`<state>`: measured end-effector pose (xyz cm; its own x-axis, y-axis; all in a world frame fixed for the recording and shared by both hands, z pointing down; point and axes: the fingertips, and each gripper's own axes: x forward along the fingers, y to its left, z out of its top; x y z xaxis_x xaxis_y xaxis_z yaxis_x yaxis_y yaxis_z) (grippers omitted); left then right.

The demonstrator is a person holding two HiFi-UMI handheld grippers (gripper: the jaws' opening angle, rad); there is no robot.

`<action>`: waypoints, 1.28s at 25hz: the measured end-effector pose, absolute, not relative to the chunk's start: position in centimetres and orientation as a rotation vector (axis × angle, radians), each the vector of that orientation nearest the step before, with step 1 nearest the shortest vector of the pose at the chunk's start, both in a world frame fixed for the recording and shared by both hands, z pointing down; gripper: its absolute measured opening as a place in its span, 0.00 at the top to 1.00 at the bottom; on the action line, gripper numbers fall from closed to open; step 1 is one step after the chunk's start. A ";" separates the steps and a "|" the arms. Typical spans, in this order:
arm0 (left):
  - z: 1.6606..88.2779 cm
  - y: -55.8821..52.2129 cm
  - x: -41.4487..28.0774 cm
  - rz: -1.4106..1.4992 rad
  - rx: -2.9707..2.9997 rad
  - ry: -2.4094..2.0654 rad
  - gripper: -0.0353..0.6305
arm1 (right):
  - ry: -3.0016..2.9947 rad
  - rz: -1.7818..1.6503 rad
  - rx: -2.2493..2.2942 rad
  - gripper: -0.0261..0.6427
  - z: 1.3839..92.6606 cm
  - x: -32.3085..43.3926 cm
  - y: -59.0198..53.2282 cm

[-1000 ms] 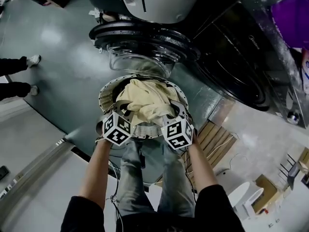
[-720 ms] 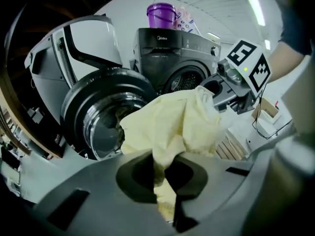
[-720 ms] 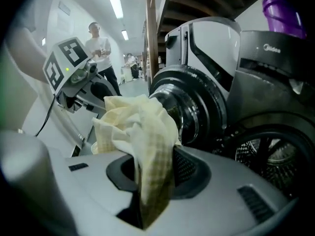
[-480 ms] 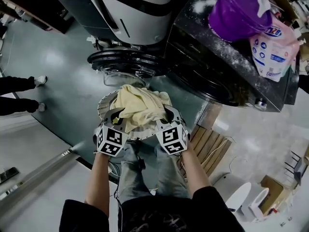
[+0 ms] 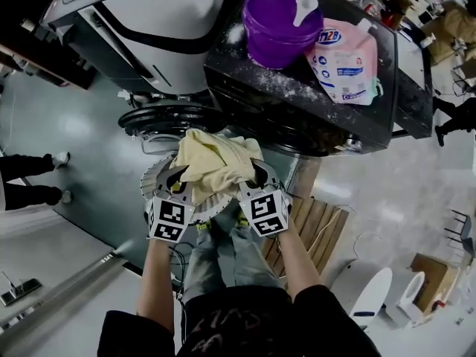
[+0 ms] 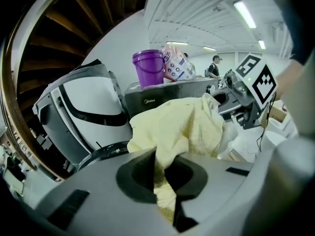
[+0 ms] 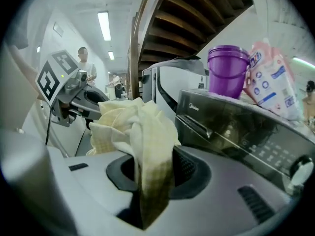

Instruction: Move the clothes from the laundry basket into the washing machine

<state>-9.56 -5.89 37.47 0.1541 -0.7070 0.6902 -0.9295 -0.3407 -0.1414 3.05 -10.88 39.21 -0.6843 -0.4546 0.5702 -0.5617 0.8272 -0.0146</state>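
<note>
A pale yellow garment (image 5: 214, 162) hangs bunched between both grippers, above the round white laundry basket (image 5: 152, 181). My left gripper (image 5: 178, 178) is shut on its left side; in the left gripper view the yellow cloth (image 6: 179, 129) runs down between the jaws. My right gripper (image 5: 256, 173) is shut on the right side, the cloth (image 7: 147, 146) pinched in its jaws. The washing machine's open round door (image 5: 160, 117) lies just beyond the garment, under the white machine body (image 5: 160, 21).
A dark appliance (image 5: 297, 103) stands right of the washer, with a purple bucket (image 5: 279, 24) and a pink detergent bag (image 5: 343, 58) on top. A wooden pallet (image 5: 320, 222) lies at the right. Someone's feet (image 5: 56, 177) stand at the left.
Both grippers have risen with the yellow garment, lifting it out of the basket. The view has tilted up, so the appliance top, bucket and bag now show.
</note>
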 end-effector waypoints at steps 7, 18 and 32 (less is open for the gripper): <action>35.5 -10.3 -4.2 0.954 2.292 -1.450 0.91 | -2.385 0.289 0.979 0.80 36.8 9.5 -13.4; 31.1 -12.1 2.2 0.847 2.536 -1.282 0.91 | -2.269 0.328 1.319 0.80 31.6 16.7 -11.9; 28.7 -11.4 6.8 0.771 2.675 -1.187 0.91 | -2.201 0.329 1.538 0.80 29.6 22.2 -9.5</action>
